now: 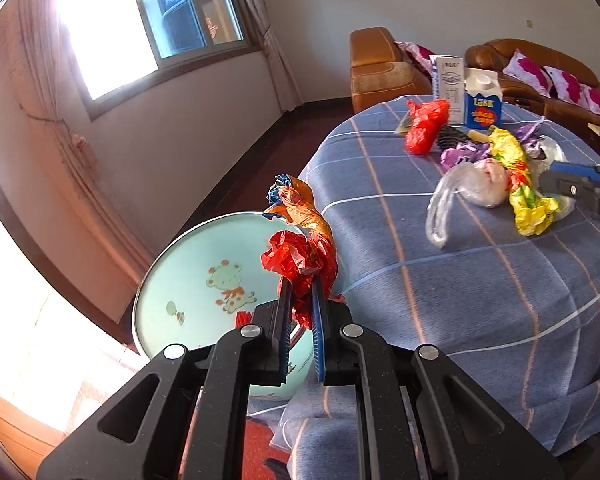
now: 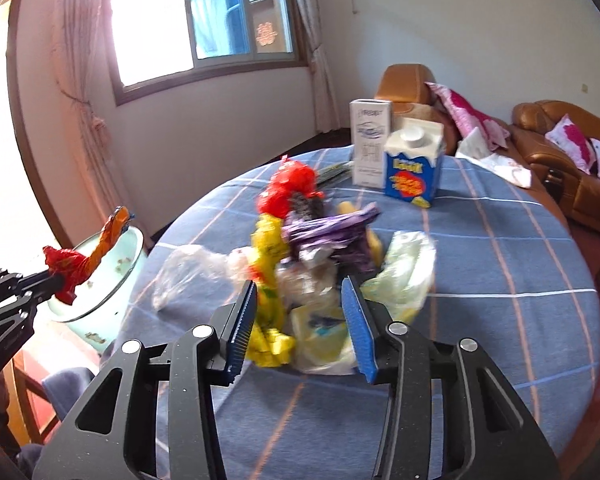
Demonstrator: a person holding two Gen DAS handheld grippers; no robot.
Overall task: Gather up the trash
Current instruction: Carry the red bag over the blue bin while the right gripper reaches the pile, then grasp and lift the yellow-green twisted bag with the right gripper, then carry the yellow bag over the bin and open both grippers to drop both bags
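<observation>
Light: daylight from the window (image 1: 188,12), blown-out glare at left.
Blur: right wrist view smeared.
Edges: fisheye-bent, dark corners.

1. Round table (image 2: 500,280) under a blue plaid cloth.
2. At its far side stand a white box (image 2: 370,140) and blue carton (image 2: 414,168).
3. A heap of crumpled wrappers (image 2: 324,232) and bags lies mid-table.

The left wrist view looks down along its fingers from beside the table (image 1: 480,280), close over the basin (image 1: 188,280) at the table's edge. The right wrist view (blurred) looks across the table (image 2: 500,280) from just above. Both share the table, the cartons and the window.
</observation>
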